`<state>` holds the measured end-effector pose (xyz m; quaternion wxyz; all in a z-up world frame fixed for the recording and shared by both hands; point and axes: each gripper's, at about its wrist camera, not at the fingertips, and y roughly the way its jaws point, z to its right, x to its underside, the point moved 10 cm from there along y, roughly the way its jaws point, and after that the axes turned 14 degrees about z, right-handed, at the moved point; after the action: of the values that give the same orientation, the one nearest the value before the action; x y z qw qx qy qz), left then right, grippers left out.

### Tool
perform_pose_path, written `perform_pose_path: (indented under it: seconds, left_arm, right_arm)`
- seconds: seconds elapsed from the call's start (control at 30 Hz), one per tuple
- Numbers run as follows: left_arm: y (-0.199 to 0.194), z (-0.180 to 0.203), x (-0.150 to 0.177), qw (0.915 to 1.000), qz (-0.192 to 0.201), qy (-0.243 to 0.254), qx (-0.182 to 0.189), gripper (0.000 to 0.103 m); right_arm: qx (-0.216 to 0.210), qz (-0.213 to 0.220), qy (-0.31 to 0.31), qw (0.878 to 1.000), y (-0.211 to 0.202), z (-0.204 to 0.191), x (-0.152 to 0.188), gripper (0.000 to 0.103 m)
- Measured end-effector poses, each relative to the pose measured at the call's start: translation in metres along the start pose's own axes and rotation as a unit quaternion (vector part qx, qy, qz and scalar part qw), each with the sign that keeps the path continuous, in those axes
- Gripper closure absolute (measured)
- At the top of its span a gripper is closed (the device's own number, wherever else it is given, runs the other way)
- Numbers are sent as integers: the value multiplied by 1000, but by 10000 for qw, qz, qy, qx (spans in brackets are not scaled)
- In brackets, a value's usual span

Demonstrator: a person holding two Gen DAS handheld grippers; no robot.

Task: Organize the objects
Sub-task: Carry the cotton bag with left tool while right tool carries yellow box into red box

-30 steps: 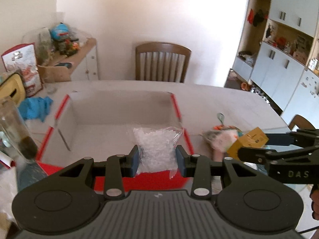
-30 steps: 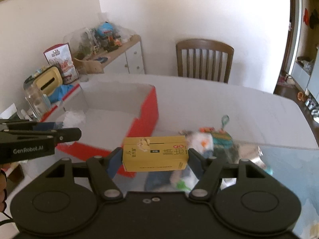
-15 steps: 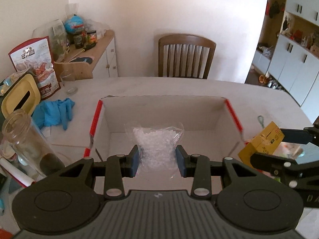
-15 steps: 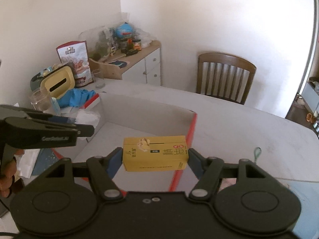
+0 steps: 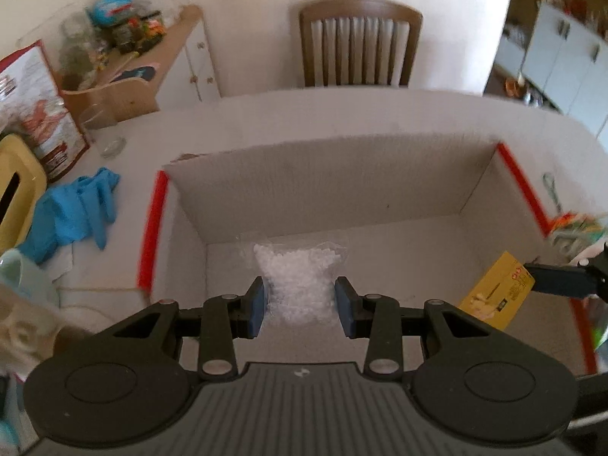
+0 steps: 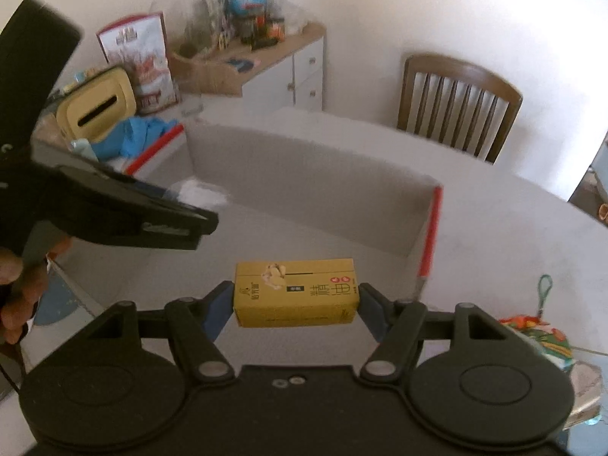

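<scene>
While both my grippers hang over the open red-edged cardboard box (image 5: 380,174), each one's got something pinched. My left gripper (image 5: 300,304) is squeezing a clear bag of white pellets (image 5: 298,281) between its blue pads, held above the box floor near the front. My right gripper (image 6: 296,300) is clamped on the ends of a little yellow carton (image 6: 296,292), sitting level over the box's right side. Off to the left on the table (image 5: 380,114) there's a blue glove (image 5: 72,209) and a yellow container (image 6: 97,108).
</scene>
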<state>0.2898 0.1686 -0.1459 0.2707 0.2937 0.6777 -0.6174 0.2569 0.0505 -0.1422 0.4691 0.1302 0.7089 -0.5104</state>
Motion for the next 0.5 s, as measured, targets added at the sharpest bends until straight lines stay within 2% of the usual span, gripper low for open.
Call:
perform_pose_path:
  seconds: [0.2, 0.4, 0.5]
  left_arm:
    - [31, 10, 13, 9980, -527, 319, 108, 65]
    - [50, 13, 28, 9924, -1151, 359, 240, 65]
    - [53, 15, 32, 9900, -1322, 381, 298, 65]
  right_arm:
    - [-80, -427, -311, 9986, 28, -17, 12, 35]
    - [-63, -790, -270, 9965, 44, -23, 21, 35]
    - [-75, -991, -246, 9947, 48, -25, 28, 35]
